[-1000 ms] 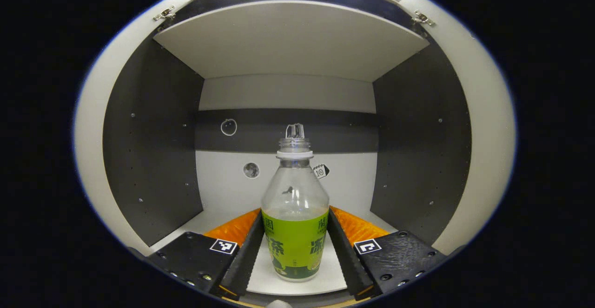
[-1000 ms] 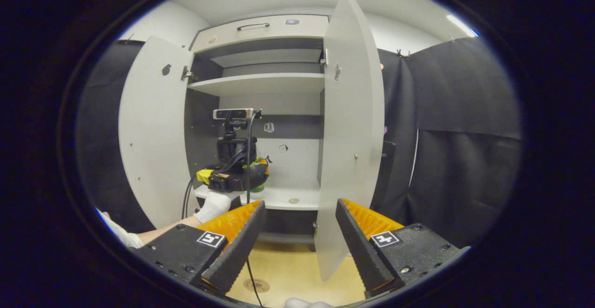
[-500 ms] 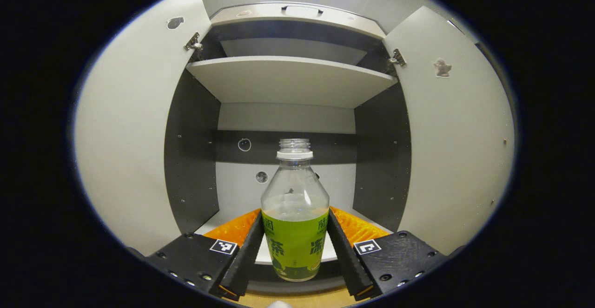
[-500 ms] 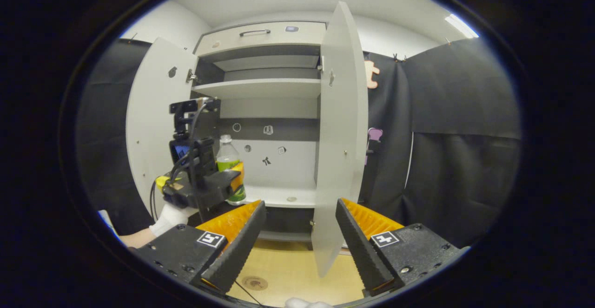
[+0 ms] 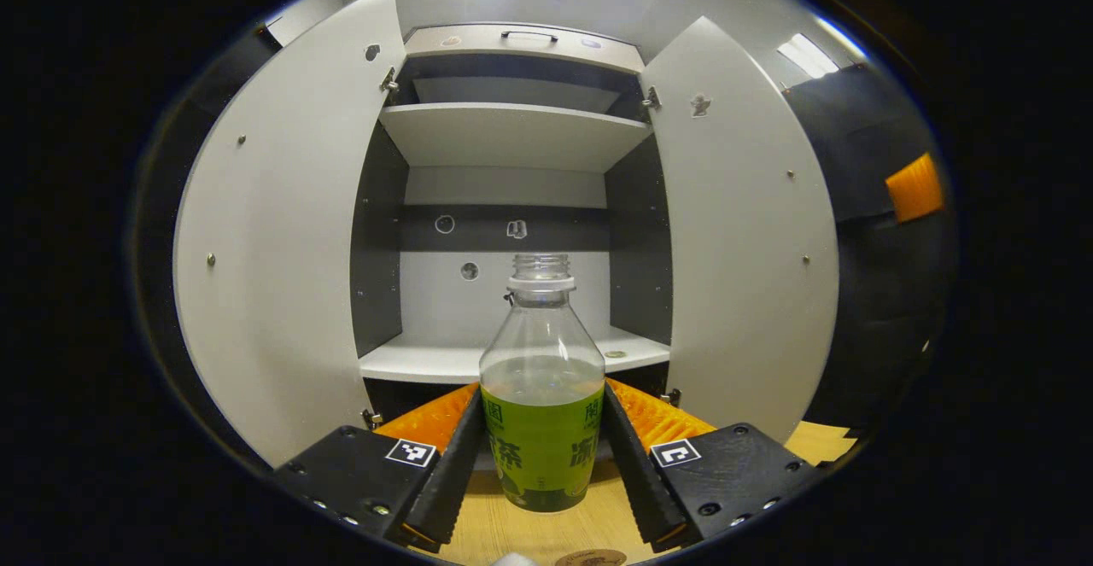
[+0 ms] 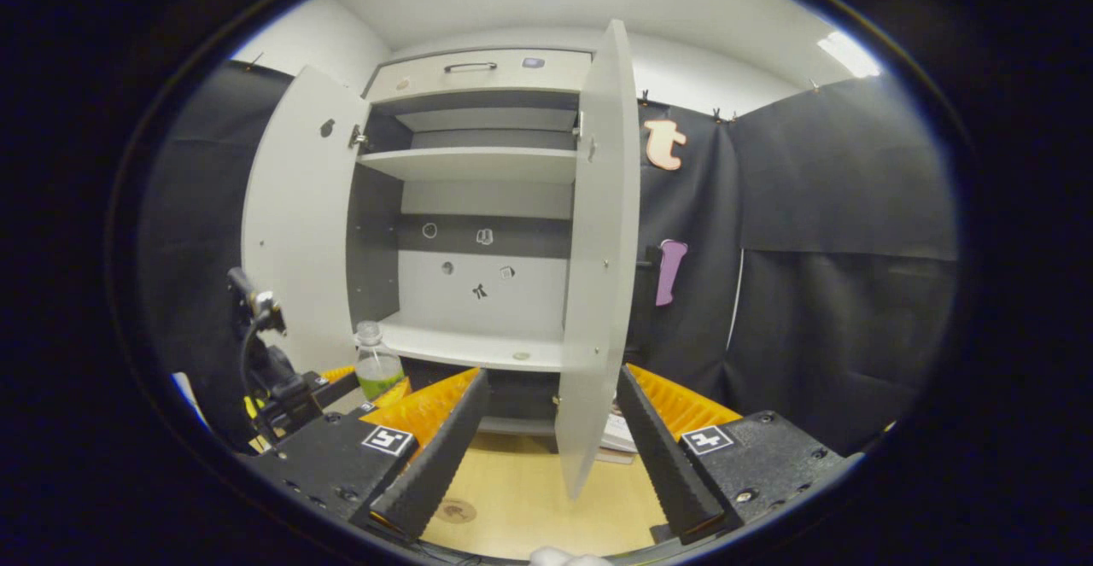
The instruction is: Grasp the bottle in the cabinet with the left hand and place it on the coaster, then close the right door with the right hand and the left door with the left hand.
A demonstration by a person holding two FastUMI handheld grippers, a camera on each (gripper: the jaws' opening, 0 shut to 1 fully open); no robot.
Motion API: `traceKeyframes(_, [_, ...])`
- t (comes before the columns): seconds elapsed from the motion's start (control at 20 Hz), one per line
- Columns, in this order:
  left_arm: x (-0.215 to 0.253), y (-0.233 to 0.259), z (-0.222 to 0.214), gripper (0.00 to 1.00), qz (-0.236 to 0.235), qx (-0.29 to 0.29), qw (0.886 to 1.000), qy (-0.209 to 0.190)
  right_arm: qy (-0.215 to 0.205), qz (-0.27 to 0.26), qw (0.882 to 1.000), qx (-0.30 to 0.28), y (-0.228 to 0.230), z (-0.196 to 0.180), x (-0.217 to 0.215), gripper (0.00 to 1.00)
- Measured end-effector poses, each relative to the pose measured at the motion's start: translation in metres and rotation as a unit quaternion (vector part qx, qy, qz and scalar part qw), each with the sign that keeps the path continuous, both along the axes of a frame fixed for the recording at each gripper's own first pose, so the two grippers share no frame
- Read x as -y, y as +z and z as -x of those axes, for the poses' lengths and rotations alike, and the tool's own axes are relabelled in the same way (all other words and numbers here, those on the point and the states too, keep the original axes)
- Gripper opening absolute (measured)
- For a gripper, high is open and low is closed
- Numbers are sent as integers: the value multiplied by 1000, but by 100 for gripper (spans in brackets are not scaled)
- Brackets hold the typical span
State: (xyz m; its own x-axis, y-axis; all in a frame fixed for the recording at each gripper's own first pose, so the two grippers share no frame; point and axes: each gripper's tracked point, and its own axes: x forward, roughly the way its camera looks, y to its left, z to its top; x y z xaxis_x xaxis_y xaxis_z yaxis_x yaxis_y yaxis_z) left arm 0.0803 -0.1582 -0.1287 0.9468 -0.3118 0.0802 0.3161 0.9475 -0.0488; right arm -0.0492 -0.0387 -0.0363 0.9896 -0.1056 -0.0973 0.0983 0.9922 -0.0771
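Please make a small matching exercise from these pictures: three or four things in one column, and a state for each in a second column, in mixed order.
Things:
1. bottle
2. right door
3. left gripper
4. right gripper

States:
a. open, holding nothing
b. swung open
c. shut on the bottle
d. upright, without cap, partly filled

Pairs: 1-d, 2-b, 3-c, 4-a

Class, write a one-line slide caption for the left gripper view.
Left gripper shut on clear plastic green-labelled bottle, before the open grey cabinet.
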Motion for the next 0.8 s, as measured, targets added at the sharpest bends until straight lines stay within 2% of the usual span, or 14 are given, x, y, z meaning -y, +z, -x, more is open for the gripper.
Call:
traceKeyframes(0.2, [13, -47, 33, 76, 1, 11, 1000, -19, -6, -1, 1000, -23, -16, 12, 5, 99])
traceKeyframes(0.25, [18, -60, 41, 80, 3, 9, 1000, -25, -6, -3, 1000, -27, -18, 15, 5, 99])
traceKeyframes(0.3, [21, -73, 44, 76, 4, 4, 1000, -27, -6, -3, 1000, -30, -19, 19, 6, 100])
traceKeyframes(0.6, [40, -159, 50, 76, 36, -64, 997, -39, -7, 18, 999, -45, -27, 23, 14, 100])
traceKeyframes(0.75, [44, -196, 49, 76, 15, -73, 996, -41, -4, 38, 997, -63, -35, 19, 14, 100])
traceKeyframes(0.8, [44, -204, 48, 80, 10, -73, 996, -41, -1, 40, 997, -64, -36, 18, 12, 99])
